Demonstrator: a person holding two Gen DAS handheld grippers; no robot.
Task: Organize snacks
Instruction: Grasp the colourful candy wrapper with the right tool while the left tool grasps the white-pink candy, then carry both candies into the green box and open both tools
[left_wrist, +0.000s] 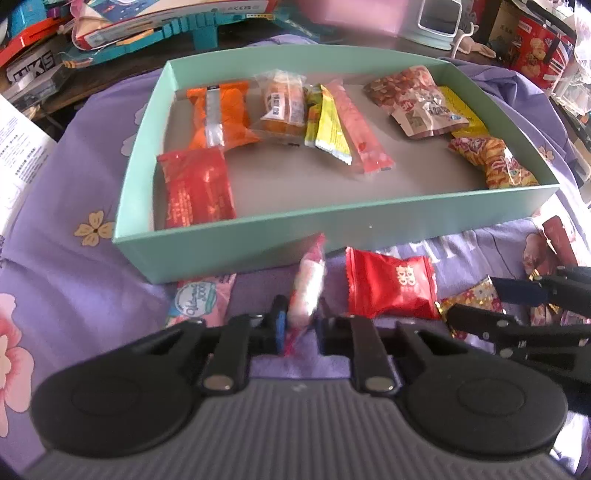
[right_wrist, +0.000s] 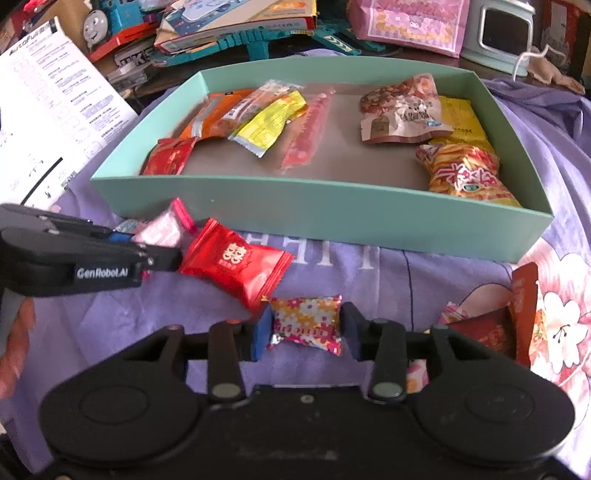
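Note:
A teal box on the purple cloth holds several snack packets. My left gripper is shut on a pink-and-white candy packet, held upright just in front of the box; it also shows in the right wrist view. My right gripper is closed around a floral candy, which lies on the cloth; whether the pads press it is unclear. A red packet with a gold sign lies between the two grippers.
A pink packet lies under the box's near left corner. Dark red packets lie at the right. Toy boxes and a paper sheet crowd the far side and left.

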